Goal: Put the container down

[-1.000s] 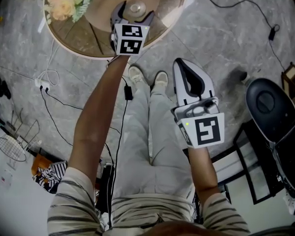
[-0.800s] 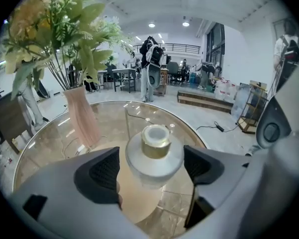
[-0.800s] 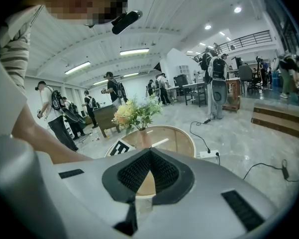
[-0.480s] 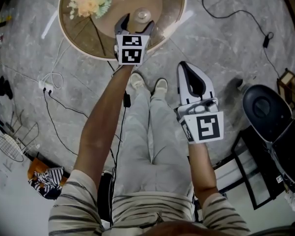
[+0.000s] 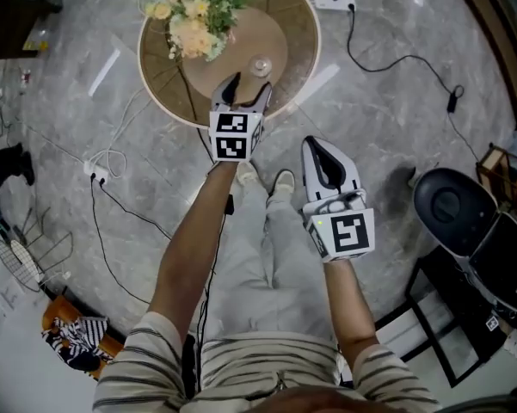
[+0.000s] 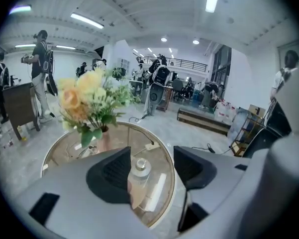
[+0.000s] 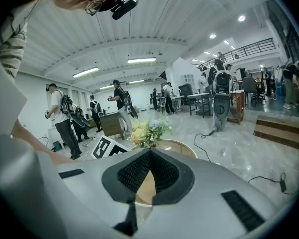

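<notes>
Left gripper view: your left gripper (image 6: 151, 169) is released, its 2 jaws just narrowing around nothing. The container (image 6: 139, 172) stands upright toward the table's (image 5: 294, 26) near edge, ahead of those jaws. Right gripper (image 7: 149, 157) is clenched, empty and farther off.

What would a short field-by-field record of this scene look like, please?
container: upright on the round glass table, not held
left hand-held gripper: by the table's near edge, jaws apart, just been closing, nothing between them
right hand-held gripper: over the floor, jaws together, empty
flowers: in a vase on the table, beyond the container
task state: container appears set down
</notes>
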### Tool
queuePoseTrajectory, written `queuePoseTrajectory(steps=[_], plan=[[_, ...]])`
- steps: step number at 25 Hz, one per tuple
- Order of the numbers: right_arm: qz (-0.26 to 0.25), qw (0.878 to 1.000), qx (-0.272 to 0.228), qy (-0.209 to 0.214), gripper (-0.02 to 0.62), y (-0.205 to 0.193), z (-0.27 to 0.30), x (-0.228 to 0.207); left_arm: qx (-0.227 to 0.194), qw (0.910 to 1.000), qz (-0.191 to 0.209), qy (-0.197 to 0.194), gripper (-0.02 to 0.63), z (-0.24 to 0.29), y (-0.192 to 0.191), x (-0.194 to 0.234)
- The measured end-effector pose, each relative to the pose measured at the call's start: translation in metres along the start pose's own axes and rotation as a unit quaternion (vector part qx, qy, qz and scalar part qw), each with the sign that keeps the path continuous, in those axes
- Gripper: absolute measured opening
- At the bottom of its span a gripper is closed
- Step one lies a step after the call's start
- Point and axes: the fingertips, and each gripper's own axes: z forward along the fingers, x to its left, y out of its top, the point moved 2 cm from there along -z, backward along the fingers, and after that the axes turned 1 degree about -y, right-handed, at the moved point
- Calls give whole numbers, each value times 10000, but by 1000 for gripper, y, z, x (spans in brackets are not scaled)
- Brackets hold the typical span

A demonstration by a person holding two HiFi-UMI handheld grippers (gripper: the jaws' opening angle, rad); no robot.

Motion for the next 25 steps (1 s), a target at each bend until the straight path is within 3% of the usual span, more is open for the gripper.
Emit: queuePoseTrajectory(steps=[8, 14, 18, 25], plan=[[-64, 9998, -169, 15, 9, 43, -24, 12, -540, 9982, 153, 191, 173, -69, 71, -23], [-222, 9996, -191, 59, 9, 83, -40, 27, -790, 9963, 0, 330, 89, -124, 122, -29], [-193, 9990, -390, 54, 9, 115, -62, 31, -977, 9944, -91, 401, 0, -163, 153, -40], [-177, 9973, -692, 160, 9, 168, -84, 45, -993, 9937, 63, 521, -3, -225, 184, -70]])
